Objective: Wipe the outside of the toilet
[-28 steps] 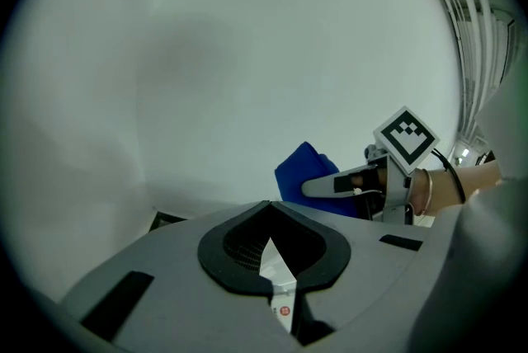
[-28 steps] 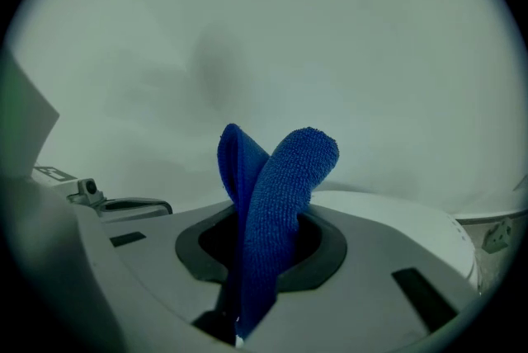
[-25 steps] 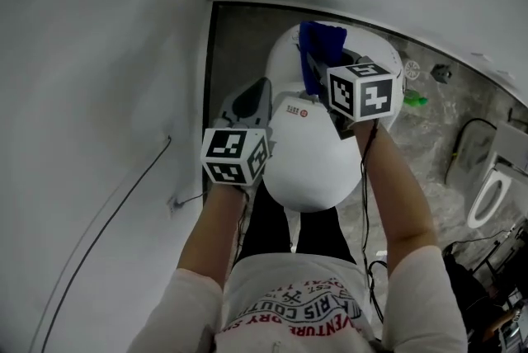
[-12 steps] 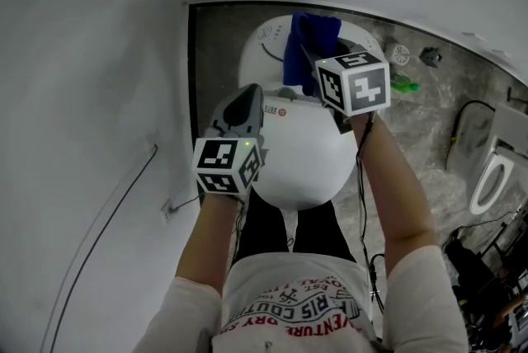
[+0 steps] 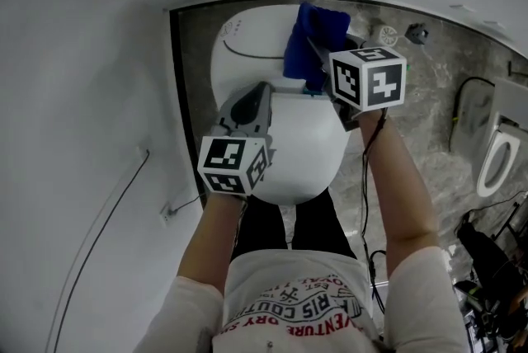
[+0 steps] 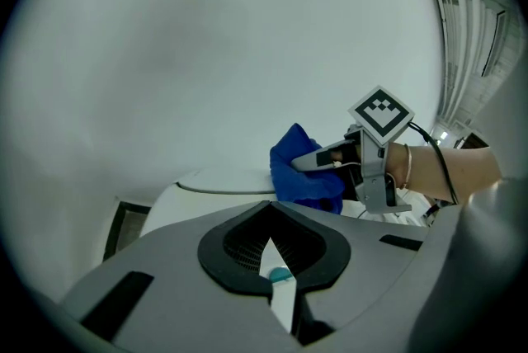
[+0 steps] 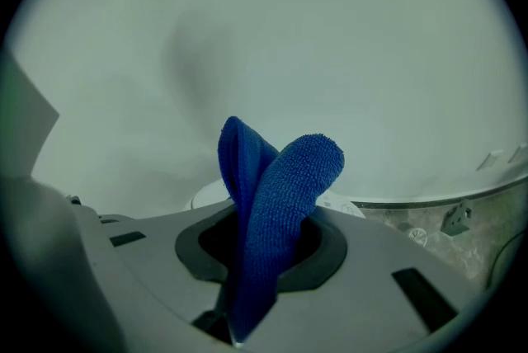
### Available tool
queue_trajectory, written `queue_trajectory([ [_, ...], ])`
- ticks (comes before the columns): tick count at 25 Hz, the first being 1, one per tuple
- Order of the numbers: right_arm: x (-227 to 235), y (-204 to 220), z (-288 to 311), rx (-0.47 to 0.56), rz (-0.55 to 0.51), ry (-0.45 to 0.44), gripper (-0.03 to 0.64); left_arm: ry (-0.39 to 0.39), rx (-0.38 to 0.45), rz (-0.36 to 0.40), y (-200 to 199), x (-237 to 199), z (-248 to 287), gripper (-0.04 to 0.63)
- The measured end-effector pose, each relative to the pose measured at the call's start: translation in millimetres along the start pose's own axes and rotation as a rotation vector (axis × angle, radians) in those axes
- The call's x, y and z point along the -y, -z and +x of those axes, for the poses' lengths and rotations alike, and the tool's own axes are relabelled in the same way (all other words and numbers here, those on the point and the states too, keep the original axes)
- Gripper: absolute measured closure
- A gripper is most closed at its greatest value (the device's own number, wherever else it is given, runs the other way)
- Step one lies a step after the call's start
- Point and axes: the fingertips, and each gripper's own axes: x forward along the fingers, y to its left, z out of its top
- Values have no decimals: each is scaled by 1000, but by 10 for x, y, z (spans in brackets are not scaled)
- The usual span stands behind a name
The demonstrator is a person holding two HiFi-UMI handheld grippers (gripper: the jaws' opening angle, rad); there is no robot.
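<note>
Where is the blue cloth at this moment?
In the head view the blue cloth is clamped in the right gripper, over the right part of the toilet tank.

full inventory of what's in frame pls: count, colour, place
toilet: 1, white, lid down, centre, against the wall
cloth: 1, blue, over the right end of the tank
floor drain: 1, pale, round, on the grey floor right of the toilet
cable: 1, dark, running down the white wall at left
spare seat: 1, white, right edge
left gripper: grey, jaws together, empty, over the lid's left side
right gripper: grey, shut on the cloth
forearms: 2, bare, bottom centre
</note>
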Motion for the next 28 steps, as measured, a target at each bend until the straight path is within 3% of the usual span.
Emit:
queue_trajectory([
  [11,856,467,-508,30,141,41,545,55,-48,40,243,699,368,588],
  [16,1095,608,-580,97,252,-26,545,73,-62,51,501,944,606,589],
  [28,1721,1312,-429,125,326,1,545,116,-116,77,1209,1334,1143,588],
])
